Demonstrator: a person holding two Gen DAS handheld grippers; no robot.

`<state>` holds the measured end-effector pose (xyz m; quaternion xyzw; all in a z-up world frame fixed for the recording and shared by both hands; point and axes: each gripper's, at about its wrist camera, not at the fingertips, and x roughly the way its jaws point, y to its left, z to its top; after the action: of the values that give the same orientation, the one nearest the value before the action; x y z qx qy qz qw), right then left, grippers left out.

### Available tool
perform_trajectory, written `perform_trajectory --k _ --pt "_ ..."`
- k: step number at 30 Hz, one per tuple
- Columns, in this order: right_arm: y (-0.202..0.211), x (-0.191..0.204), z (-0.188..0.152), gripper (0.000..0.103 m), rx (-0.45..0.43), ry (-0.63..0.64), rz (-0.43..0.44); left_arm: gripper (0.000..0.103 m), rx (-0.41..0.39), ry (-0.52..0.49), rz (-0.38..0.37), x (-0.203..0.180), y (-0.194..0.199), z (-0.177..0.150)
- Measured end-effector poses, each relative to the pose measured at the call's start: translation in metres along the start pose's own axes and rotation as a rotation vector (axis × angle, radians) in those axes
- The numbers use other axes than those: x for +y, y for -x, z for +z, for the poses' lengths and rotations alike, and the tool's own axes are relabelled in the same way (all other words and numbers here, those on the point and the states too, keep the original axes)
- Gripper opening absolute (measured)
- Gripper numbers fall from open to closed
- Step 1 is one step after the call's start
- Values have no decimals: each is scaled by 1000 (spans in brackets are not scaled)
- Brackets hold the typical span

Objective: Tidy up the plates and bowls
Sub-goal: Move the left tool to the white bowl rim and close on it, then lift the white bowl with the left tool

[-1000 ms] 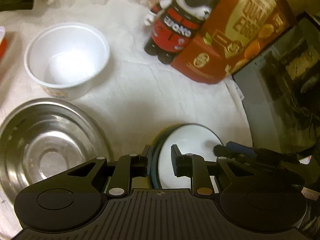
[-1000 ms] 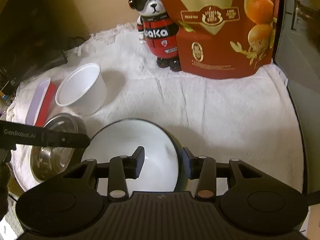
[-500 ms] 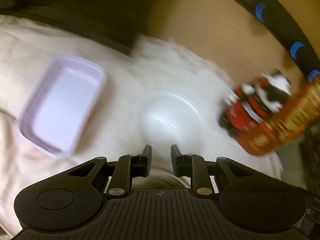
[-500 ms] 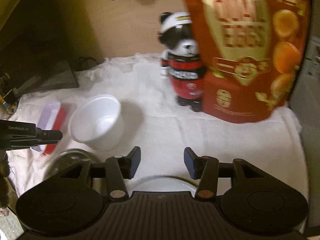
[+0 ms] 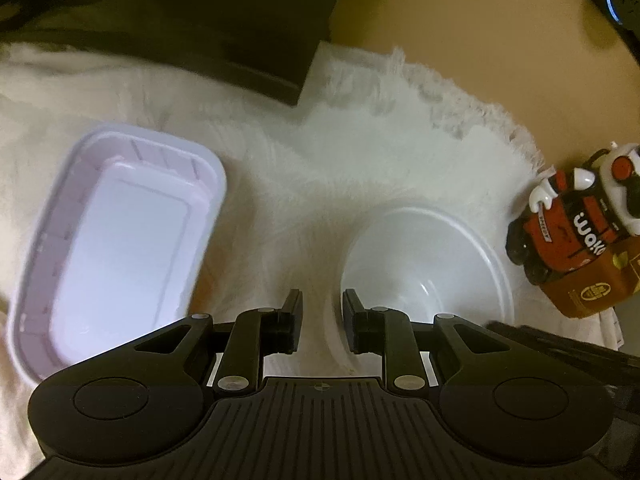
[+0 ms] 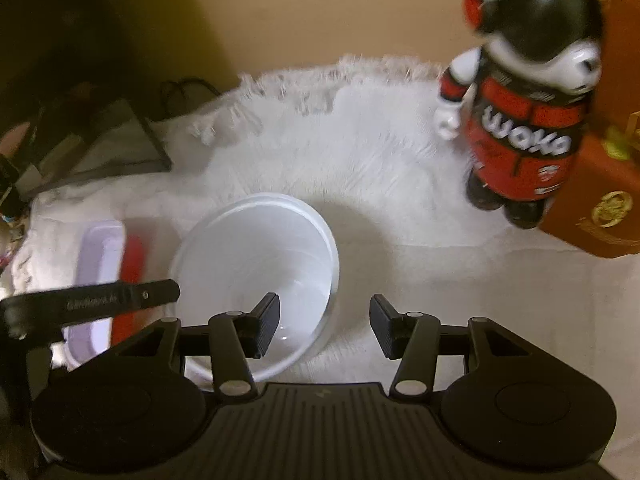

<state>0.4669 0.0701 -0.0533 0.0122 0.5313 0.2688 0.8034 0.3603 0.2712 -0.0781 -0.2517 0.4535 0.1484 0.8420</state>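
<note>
Tan wall (image 5: 460, 20) behind, white fringed cloth (image 6: 360, 168), dim.

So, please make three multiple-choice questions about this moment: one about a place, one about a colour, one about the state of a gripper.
1. Seen from the left wrist, where is the rectangular tray relative to the white bowl?
A. to its left
B. inside it
C. to its right

2. What colour is the jacket of the bear figurine?
A. blue
B. red
C. green

3. How is the right gripper?
A. shut on the bowl
B. shut on the tray
C. open, holding nothing

Answers: 1 A, the tray lies apart on the white cloth, left of the bowl. 2 B, red with white lettering. 3 C, a wide gap separates its fingers.
</note>
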Motion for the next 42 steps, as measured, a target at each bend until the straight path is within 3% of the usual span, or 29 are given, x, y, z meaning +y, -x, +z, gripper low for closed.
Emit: perform_trajectory --k 2,5,7,13,23,26,30,36,42 --pt "-15 0 0 48 40 -22 16 25 21 10 -21 2 -7 1" --pt "-26 0 -1 33 88 -30 69 25 38 32 -79 5 -12 3" --pt "-25 -1 -2 31 94 -21 76 24 33 22 -82 3 -11 3" --pt "2 -29 -2 31 41 -10 41 24 52 -20 -160 -30 -20 6" --pt "50 -121 -20 32 -43 -80 -77 25 158 -153 -265 -123 -48 -34" --pt "50 -150 -22 32 -28 -141 -72 24 208 -149 -264 -137 -60 -43" --pt "45 -176 -34 32 10 -214 -15 24 214 -140 -232 -142 -62 -50" --pt "40 -183 -37 32 16 -221 18 24 214 -124 -163 -146 -73 -48" --pt "25 -191 -26 32 51 -235 33 24 242 -96 -140 -146 -93 -45"
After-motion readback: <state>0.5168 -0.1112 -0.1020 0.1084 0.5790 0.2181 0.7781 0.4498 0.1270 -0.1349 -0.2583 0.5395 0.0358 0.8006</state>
